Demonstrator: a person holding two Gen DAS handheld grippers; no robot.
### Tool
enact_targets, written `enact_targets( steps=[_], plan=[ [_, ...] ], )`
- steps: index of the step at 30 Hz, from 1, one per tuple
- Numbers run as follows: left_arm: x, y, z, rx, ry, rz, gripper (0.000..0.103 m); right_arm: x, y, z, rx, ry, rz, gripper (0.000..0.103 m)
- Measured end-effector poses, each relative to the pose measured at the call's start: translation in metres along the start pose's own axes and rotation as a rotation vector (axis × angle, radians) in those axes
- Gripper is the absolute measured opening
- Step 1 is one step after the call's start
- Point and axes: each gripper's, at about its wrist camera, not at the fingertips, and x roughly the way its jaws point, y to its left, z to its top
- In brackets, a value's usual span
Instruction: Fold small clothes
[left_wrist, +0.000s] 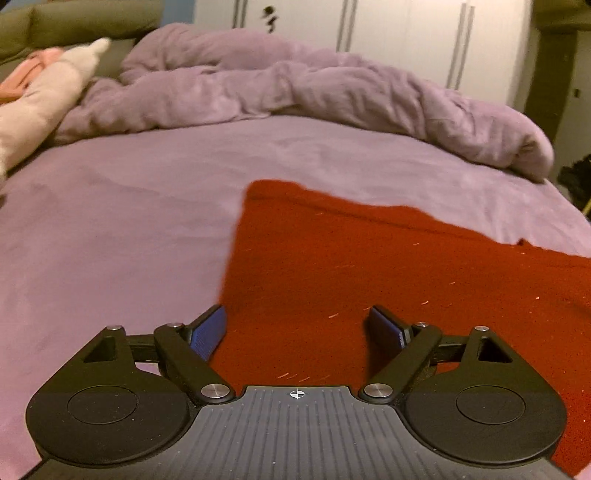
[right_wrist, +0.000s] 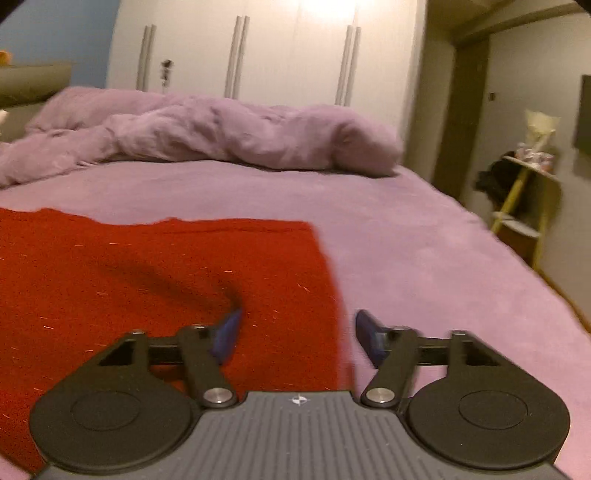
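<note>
Left gripper (left_wrist: 297, 325): the two blue pads (left_wrist: 208, 332) stand wide apart with nothing between them. They straddle the near left edge of the red garment (left_wrist: 369, 266); one pad sits over the bare sheet (left_wrist: 110, 221), the other over the cloth. Whether either pad touches the fabric cannot be told.

Right gripper (right_wrist: 299, 332): the pads (right_wrist: 229, 332) are likewise spread and hold nothing. They straddle the near right edge of the red garment (right_wrist: 147, 280), the left pad over the cloth and the right pad over the sheet (right_wrist: 424, 258). This view is blurred by motion, so contact cannot be confirmed.

Garment position: it lies spread on the bed, nearly flat, with a straight far edge and square far corners visible in both views. A shallow dark crease runs diagonally across it near the right gripper. The near edge is hidden beneath both gripper bodies.

Surroundings: a crumpled duvet (left_wrist: 332, 92) lies well beyond the garment at the far side of the bed. White wardrobe doors (right_wrist: 258, 48) stand behind it.

Task status, as a judgement: the garment appears laid out, and no finished fold can be confirmed. Both grippers are placed at opposite near corners, which suggests the grasp for a fold is pending. Grasping, folding over and flattening appear to remain.
</note>
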Motion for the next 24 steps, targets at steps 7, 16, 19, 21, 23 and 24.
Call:
enact_targets(
  steps=[7,16,19,21,23,24],
  plan=[
    [-0.039,0.008,-0.019,0.012,0.073,-0.1,0.092,-0.055,0.03,-0.006,0.02,0.011,0.13,0.058],
    [-0.055,0.059,-0.036,-0.103,0.151,-0.287,0.093,-0.068,-0.018,-0.027,0.125,0.129,0.235,0.06],
    [-0.045,0.064,-0.036,-0.178,0.189,-0.373,0.077,-0.059,-0.025,-0.028,0.178,0.166,0.286,0.039],
    [-0.041,0.063,-0.033,-0.193,0.198,-0.376,0.063,-0.054,-0.027,-0.025,0.202,0.179,0.313,0.028],
    [-0.04,0.061,-0.029,-0.175,0.197,-0.363,0.047,-0.054,-0.026,-0.021,0.206,0.182,0.33,0.017],
    [-0.042,0.061,-0.028,-0.163,0.195,-0.35,0.031,-0.055,-0.028,-0.019,0.228,0.182,0.35,0.014]
  ],
)
